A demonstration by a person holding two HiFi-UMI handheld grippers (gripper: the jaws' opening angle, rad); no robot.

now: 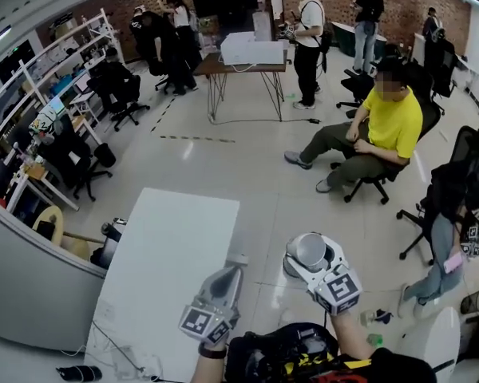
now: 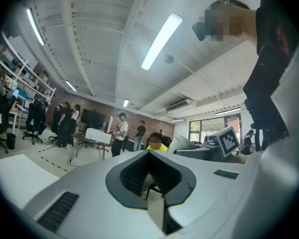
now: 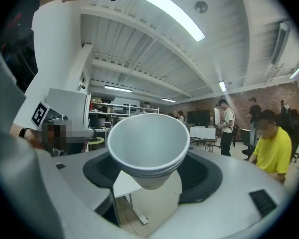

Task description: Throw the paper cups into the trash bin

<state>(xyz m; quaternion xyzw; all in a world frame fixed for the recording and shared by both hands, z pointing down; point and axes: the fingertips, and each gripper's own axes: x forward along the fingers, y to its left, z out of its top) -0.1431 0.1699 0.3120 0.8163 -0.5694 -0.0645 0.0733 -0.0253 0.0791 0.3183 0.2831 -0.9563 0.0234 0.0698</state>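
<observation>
While the floor (image 1: 223,166) of this big open workroom stretches away pale and shiny, the long white table (image 1: 168,262) takes up the lower left of the head view, its top bare where we can see it. Further back stands a second table (image 1: 217,67) on thin legs with a white box (image 1: 251,50) on it, and people stand around it. Over on the right a person in a yellow shirt (image 1: 391,122) sits in an office chair, well apart from the action.

Down close now: the left gripper (image 1: 236,262) hangs at the near right edge of the white table, pointing away from the person, and in its own view the jaws are pressed together with nothing between them. Just beside it to the right, out over the floor and off the table, is the right gripper (image 1: 306,255), marker cube towards the person. Its jaws stand spread wide, and they're pinching the paper cups (image 3: 148,143): a white nested stack, several rims showing one under another, the open mouth tipped towards the gripper's camera and the narrow base pointing away down between the jaws. From the head view the stack shows as a pale round shape sitting in that gripper's front.

On the floor just beside the table's left edge stands a small dark-and-silver container (image 1: 112,242); whether it's the trash bin, I can't tell from here.
</observation>
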